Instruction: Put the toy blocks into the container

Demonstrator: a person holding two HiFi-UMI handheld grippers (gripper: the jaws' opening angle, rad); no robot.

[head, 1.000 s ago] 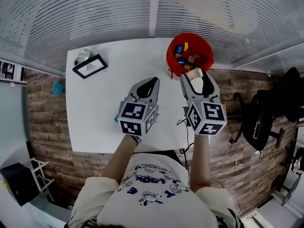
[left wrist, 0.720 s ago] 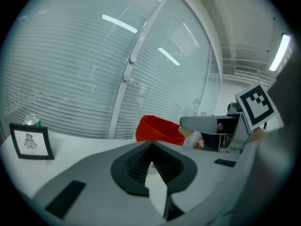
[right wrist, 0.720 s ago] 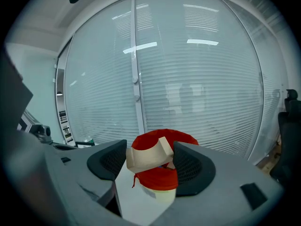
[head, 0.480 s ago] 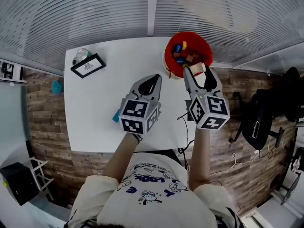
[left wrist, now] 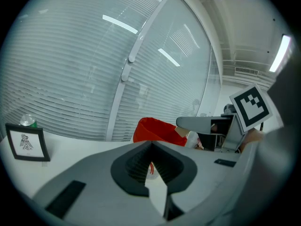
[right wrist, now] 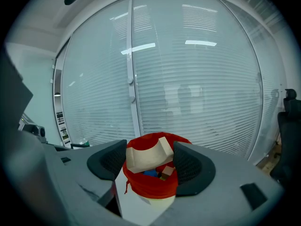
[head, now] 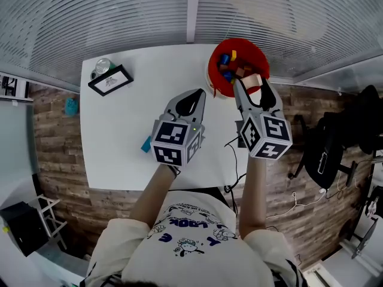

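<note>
A red fabric container [head: 238, 58] with several coloured blocks inside stands at the far right of the white table [head: 119, 130]. My right gripper [head: 251, 85] is shut on a pale arch-shaped wooden block [head: 254, 80], held at the container's near rim. In the right gripper view the block [right wrist: 146, 155] sits between the pads just above the container [right wrist: 150, 185]. My left gripper [head: 197, 94] hovers over the middle of the table, shut and holding nothing. A small teal block [head: 146, 144] lies on the table beside the left gripper's marker cube.
A framed picture [head: 111, 81] and a can [head: 103, 66] stand at the table's far left corner. A cable [head: 230, 154] hangs off the table's right edge. A black chair [head: 335, 142] is on the floor to the right. Window blinds rise behind the table.
My right gripper has carried the arch block a little farther toward the container's rim. The left gripper has stayed where it was, still shut.
</note>
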